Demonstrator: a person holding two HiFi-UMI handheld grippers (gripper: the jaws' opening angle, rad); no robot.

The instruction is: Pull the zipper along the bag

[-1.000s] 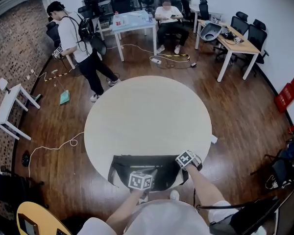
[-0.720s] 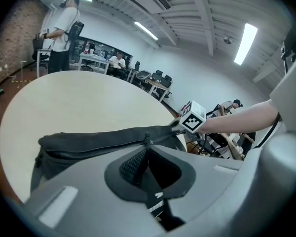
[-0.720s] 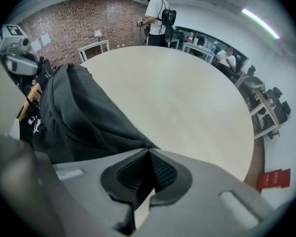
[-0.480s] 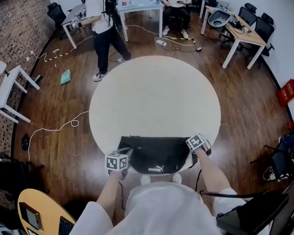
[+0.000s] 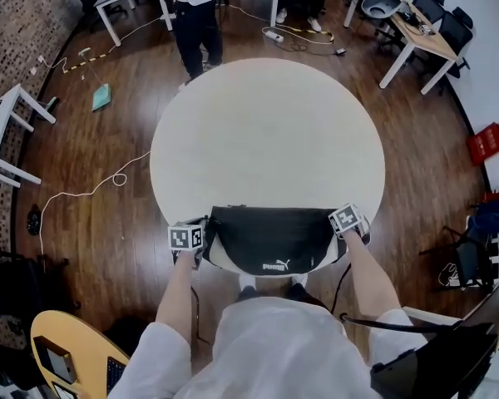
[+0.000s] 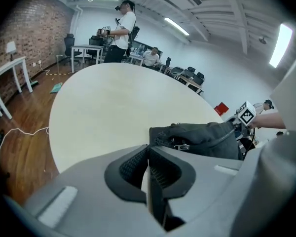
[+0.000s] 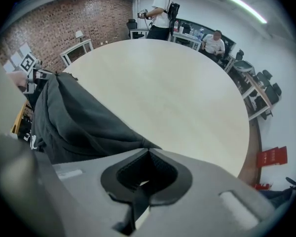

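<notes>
A black bag [image 5: 270, 241] lies along the near edge of the round pale table [image 5: 266, 131]. My left gripper [image 5: 198, 236] sits at the bag's left end with its jaws shut [image 6: 148, 148]; nothing shows between the pads. Just past those tips the bag [image 6: 202, 137] has a metal zipper pull [image 6: 181, 146] on its gathered end. My right gripper [image 5: 344, 223] is at the bag's right end. Its jaws are shut [image 7: 147, 151] on a corner of the bag's fabric [image 7: 79, 122], which tapers into the tips.
The bag's front hangs over the table edge towards me. Beyond the table are wooden floor with cables [image 5: 91, 191], white desks [image 5: 4, 131], office chairs and a standing person [image 5: 198, 7]. A red box [image 5: 492, 140] lies at the right wall.
My left gripper has travelled left along the bag, from its middle to its left end. The right gripper has stayed at the right end. The head view has tilted further down.
</notes>
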